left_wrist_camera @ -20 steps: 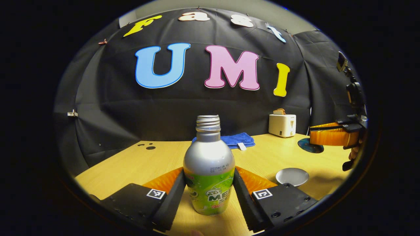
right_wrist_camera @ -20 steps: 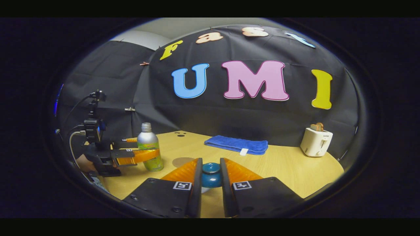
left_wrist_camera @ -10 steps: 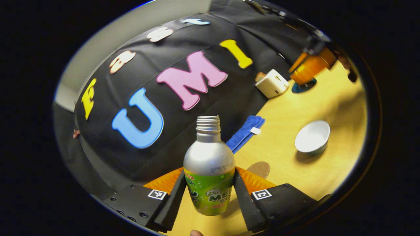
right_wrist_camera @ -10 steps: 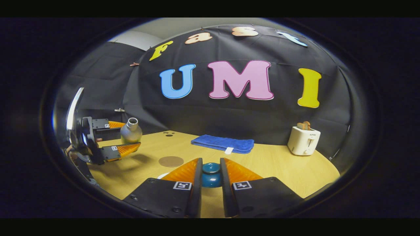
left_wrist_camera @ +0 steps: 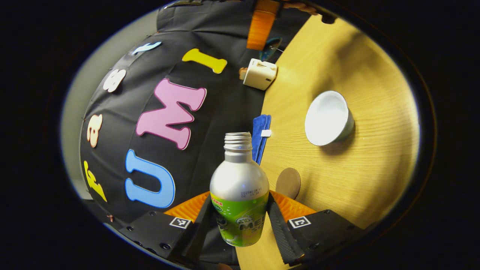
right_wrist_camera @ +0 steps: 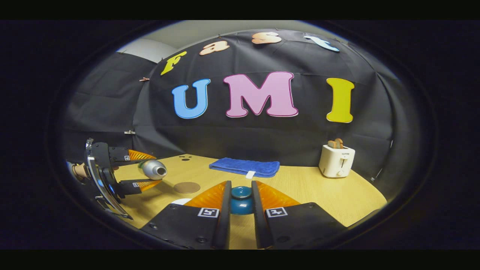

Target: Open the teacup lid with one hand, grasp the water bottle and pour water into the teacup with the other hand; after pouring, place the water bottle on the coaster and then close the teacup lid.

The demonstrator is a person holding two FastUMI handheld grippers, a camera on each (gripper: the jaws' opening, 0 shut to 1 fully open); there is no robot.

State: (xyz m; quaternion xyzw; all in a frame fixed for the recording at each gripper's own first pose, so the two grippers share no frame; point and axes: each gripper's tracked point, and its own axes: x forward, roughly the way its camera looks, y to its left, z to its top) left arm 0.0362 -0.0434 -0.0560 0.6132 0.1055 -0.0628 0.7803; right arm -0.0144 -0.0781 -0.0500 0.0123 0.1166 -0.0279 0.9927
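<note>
My left gripper (left_wrist_camera: 239, 200) is shut on a silver bottle (left_wrist_camera: 239, 187) with a green label and no cap. The right gripper view shows that bottle (right_wrist_camera: 153, 169) tipped on its side above the table, mouth pointing right, in the left gripper (right_wrist_camera: 144, 170). The white teacup (left_wrist_camera: 328, 118) stands uncovered on the wooden table (left_wrist_camera: 360, 168), apart from the bottle's mouth. A round brown coaster (left_wrist_camera: 288, 183) lies bare near the bottle. My right gripper (right_wrist_camera: 241, 193) is shut on the blue knob of the teacup lid (right_wrist_camera: 241, 202), held above the table.
A folded blue towel (right_wrist_camera: 243, 167) lies at the back of the table by the black cloth wall. A white toaster (right_wrist_camera: 336, 161) stands at the back right. A hand shows behind the left gripper at the left edge.
The left gripper lifted the bottle off the table and rolled it from upright to nearly horizontal over the table. The right gripper kept hold of the lid and barely moved.
</note>
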